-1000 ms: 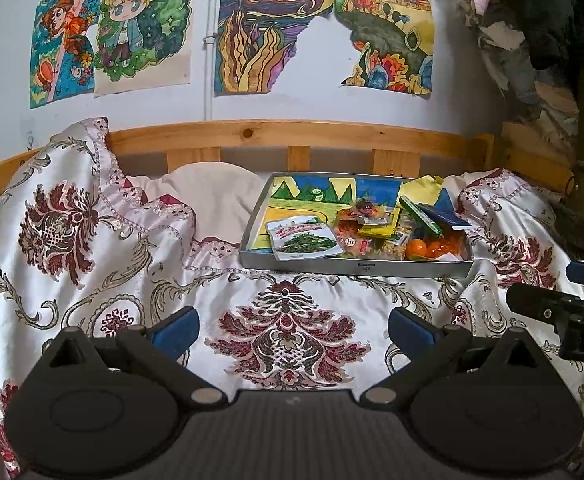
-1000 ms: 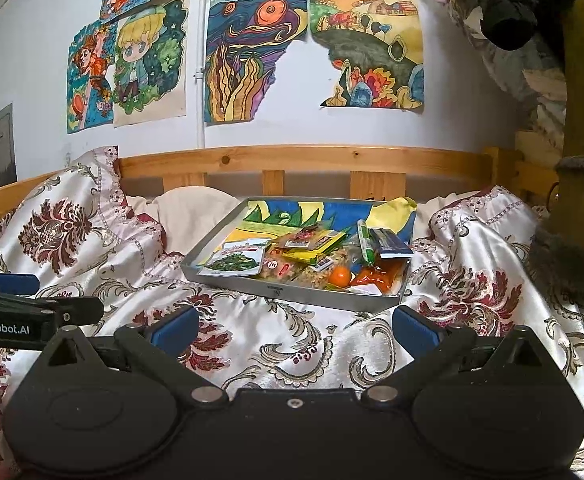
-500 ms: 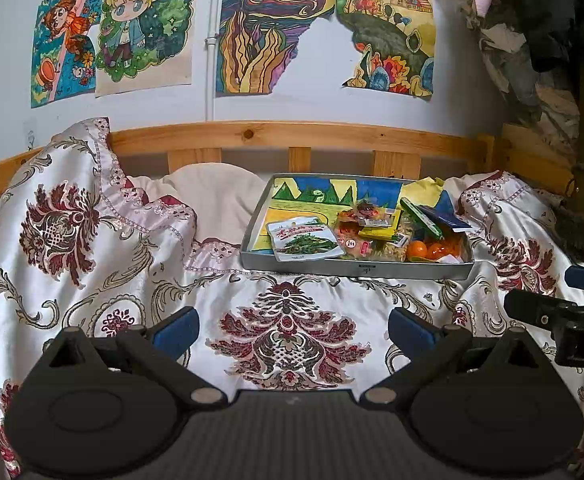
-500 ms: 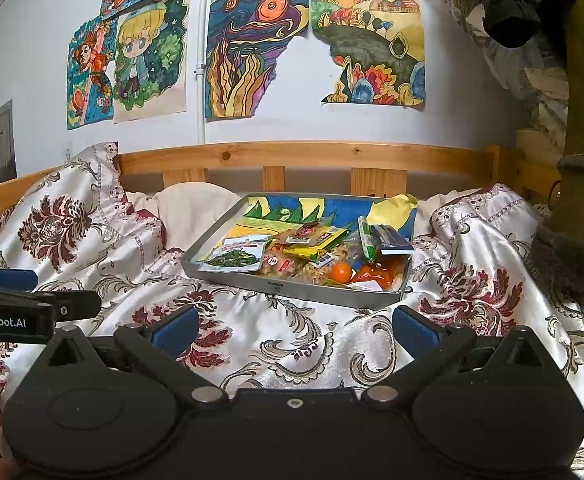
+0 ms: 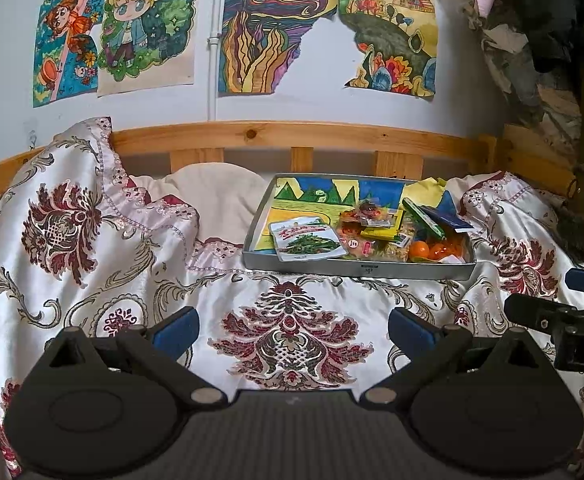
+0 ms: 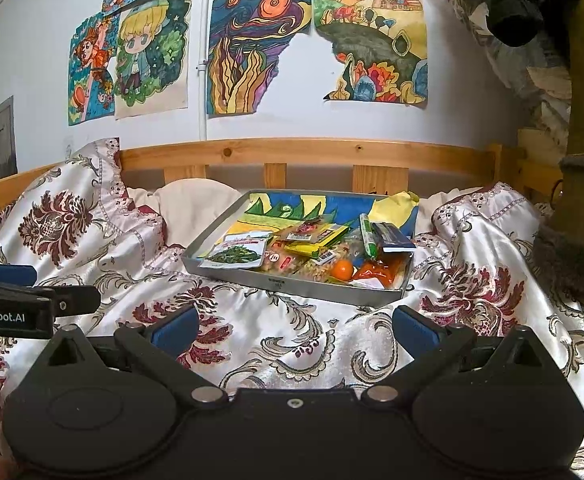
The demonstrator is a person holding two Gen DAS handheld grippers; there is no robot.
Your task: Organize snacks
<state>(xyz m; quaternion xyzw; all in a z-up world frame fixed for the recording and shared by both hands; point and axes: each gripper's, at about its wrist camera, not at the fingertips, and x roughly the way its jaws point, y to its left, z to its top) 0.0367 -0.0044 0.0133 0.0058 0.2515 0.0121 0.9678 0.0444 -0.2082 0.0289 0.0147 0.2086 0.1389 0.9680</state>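
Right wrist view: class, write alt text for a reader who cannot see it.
A metal tray piled with snack packets sits on a floral bedspread ahead of the open, empty right gripper. The left gripper shows at left; drawings hang above.

Bedspread (image 5: 140, 280): glossy white satin, maroon damask medallions, gold scrolls. Tray (image 5: 356, 269): grey metal, lined with a blue, yellow and green drawing. Snack pouch (image 5: 306, 239): white, green vegetable print. Gripper pads (image 6: 174, 326): blue. Headboard (image 6: 304, 155): pine-yellow wood.

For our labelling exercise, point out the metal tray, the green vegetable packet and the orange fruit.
metal tray (image 6: 292, 285), right wrist view, front wall.
green vegetable packet (image 5: 306, 241), left wrist view, printed face.
orange fruit (image 6: 342, 269), right wrist view, rounded skin.
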